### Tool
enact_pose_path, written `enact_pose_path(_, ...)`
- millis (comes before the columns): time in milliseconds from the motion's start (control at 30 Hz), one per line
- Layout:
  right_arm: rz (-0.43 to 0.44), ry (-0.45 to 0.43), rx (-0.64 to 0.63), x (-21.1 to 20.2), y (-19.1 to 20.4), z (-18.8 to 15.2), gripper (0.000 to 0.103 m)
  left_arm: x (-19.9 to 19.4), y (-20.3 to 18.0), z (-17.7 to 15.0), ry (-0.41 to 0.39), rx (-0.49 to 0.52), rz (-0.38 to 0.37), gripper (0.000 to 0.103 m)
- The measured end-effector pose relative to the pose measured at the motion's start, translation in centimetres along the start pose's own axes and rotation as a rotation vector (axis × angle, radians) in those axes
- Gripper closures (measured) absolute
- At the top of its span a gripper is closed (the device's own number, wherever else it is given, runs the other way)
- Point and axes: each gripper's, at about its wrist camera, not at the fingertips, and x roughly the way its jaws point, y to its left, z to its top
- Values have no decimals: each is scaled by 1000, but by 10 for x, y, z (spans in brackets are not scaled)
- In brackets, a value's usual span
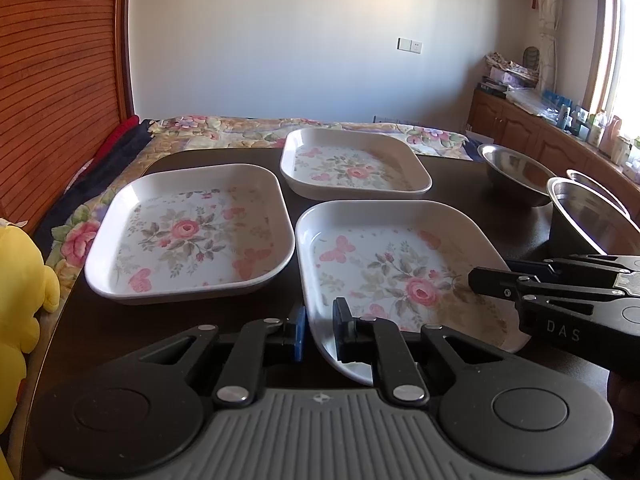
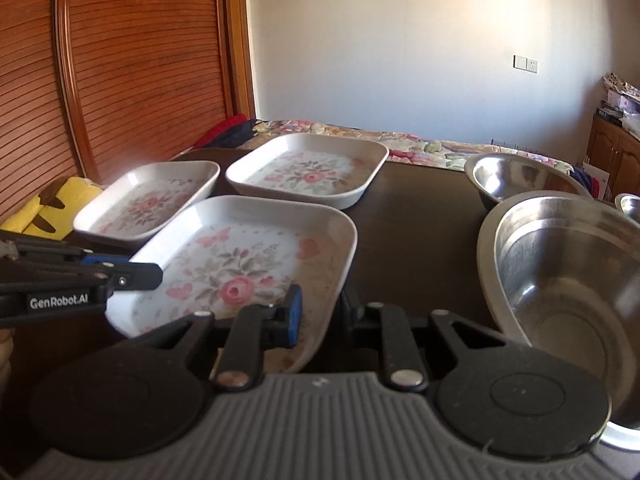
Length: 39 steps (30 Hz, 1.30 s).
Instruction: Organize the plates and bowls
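Three square white plates with a pink rose print sit on a dark table (image 1: 100, 320). The nearest plate (image 1: 400, 264) (image 2: 240, 264) is held at both near corners. My left gripper (image 1: 320, 330) is shut on its near left rim. My right gripper (image 2: 320, 314) is shut on its near right rim and shows from the side in the left wrist view (image 1: 496, 280). A second plate (image 1: 188, 232) (image 2: 148, 200) lies to the left. A third plate (image 1: 356, 164) (image 2: 308, 168) lies behind. Steel bowls (image 2: 568, 280) (image 1: 516, 172) stand at the right.
A yellow plush toy (image 1: 20, 292) (image 2: 60, 204) sits at the table's left edge. A floral bedspread (image 1: 240, 130) lies beyond the table. A wooden slatted headboard (image 2: 140, 60) rises at the left. Wooden cabinets (image 1: 520, 124) with clutter line the right wall.
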Motion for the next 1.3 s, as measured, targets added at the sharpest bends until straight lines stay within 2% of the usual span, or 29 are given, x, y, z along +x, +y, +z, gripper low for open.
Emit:
enact_pose_path(600,25,-54,27,-43,-3,-13,81,-49,-17,-21,-40,1,-20,88)
enact_pose_path(900,26,-74,35,-69,5,-32,81,-76,-27,-39,-54,22,-13,88)
enact_pose_path(1300,23,-71,36,-84,18,-52,81,-87,-31,-61,-55,34,12,87)
